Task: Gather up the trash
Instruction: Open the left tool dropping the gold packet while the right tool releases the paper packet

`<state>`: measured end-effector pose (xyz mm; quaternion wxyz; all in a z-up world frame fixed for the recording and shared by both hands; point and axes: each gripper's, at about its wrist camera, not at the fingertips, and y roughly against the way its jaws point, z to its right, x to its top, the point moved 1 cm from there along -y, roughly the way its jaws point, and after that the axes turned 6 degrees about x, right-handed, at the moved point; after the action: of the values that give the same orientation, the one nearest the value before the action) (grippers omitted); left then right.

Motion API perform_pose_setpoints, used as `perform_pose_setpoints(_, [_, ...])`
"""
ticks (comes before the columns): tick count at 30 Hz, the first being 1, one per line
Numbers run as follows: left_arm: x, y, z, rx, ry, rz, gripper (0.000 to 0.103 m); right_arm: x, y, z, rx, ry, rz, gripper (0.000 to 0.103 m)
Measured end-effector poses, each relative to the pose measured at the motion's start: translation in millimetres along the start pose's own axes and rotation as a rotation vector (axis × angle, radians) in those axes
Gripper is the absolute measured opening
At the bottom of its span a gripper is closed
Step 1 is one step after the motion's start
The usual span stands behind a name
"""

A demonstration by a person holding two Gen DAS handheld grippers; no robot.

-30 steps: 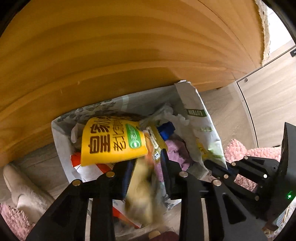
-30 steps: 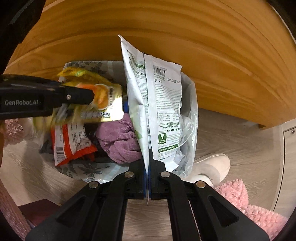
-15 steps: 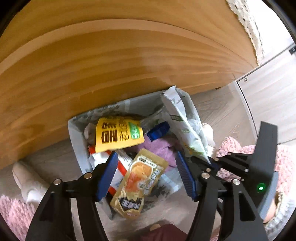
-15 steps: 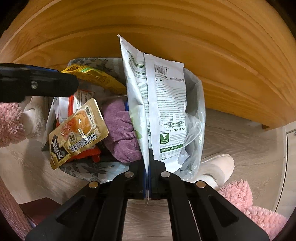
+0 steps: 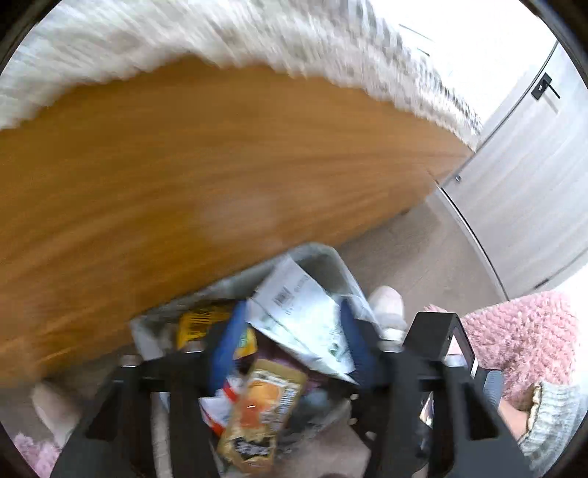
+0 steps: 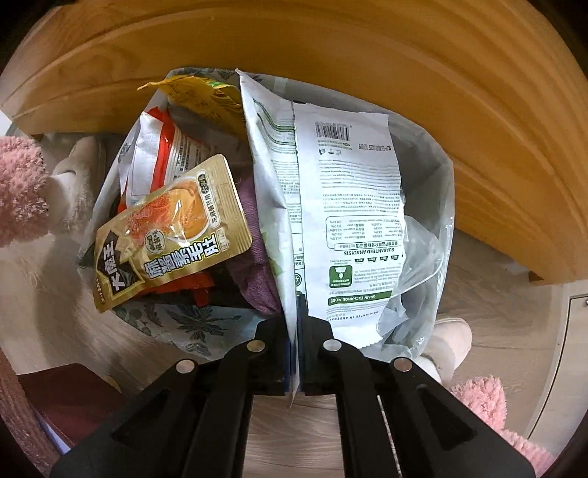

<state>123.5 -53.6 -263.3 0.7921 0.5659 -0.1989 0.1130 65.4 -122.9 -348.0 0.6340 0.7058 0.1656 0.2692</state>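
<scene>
You face a broad wooden panel (image 5: 220, 176). Above its top edge lies a white knitted cover (image 5: 257, 33). At its foot runs pale wood-look floor (image 6: 488, 294), with cream slippers (image 6: 446, 342) and pink fluffy fabric (image 5: 525, 331) nearby. Right of it stands a grey door (image 5: 533, 176).

left wrist: steeply down, higher | right wrist: straight down, close | shared: trash bag (image 5: 341, 268)

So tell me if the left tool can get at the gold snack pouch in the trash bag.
Probably yes. The gold snack pouch lies uppermost in the trash bag, uncovered, directly below the left tool, which is empty. The right tool, shut on the white bag, stays to one side.
</scene>
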Motion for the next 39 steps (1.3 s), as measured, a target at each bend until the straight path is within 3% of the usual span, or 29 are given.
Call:
perform_pose_setpoints(1, [1.6,-11.2,1.7,-0.021,0.005,-0.034,0.022,-0.4,0.1,1.1,0.009,-0.006,0.003,0.005])
perform_pose_setpoints(2, [2.7,-20.5,3.1,-0.031,0.005,-0.060,0.007,-1.6,0.6,2.9,0.020,-0.012,0.009,0.005])
perform_pose_setpoints(3, [3.7,-28.7,4.8,-0.028,0.000,-0.081,0.002,-3.0,0.7,4.5,0.028,-0.013,0.015,0.005])
perform_pose_setpoints(6, [1.5,-55.2,8.1,0.006,-0.033,-0.147,0.002,-6.6,-1.3,12.1,0.058,-0.023,0.024,0.004])
perform_pose_setpoints(11, [-12.6,-96.7,-5.9,0.070,0.010,-0.269,0.001,-6.2,-12.3,26.8,0.108,-0.081,0.014,0.004])
perform_pose_setpoints(19, [-7.7,-97.4,-5.3,0.069,0.007,-0.252,0.001,-3.4,-9.8,37.1,0.150,-0.138,0.004,0.009])
perform_pose_setpoints(22, [-6.2,-85.9,-13.8,0.052,0.027,-0.232,0.001,1.0,-1.2,40.7,0.171,-0.143,0.020,0.029])
perform_pose_setpoints(24, [-3.7,-73.2,-21.2,0.041,0.038,-0.212,0.001,0.5,4.1,40.4,0.165,-0.146,0.032,0.049])
perform_pose_setpoints(31, [-0.3,-36.2,-32.8,0.030,0.062,-0.146,0.001,-3.4,33.4,56.7,0.233,-0.193,0.111,0.055])
perform_pose_setpoints(34, [-2.9,-22.1,-31.9,0.034,0.066,-0.122,0.008,-6.0,42.6,65.7,0.262,-0.206,0.138,0.061])
perform_pose_setpoints(36, [-5.6,-12.2,-31.6,0.039,0.070,-0.101,0.027,-6.3,47.8,66.3,0.276,-0.210,0.153,0.068])
perform_pose_setpoints(39, [-10.3,2.9,-29.7,0.049,0.064,-0.070,0.039,-8.9,54.4,64.0,0.272,-0.200,0.172,0.072])
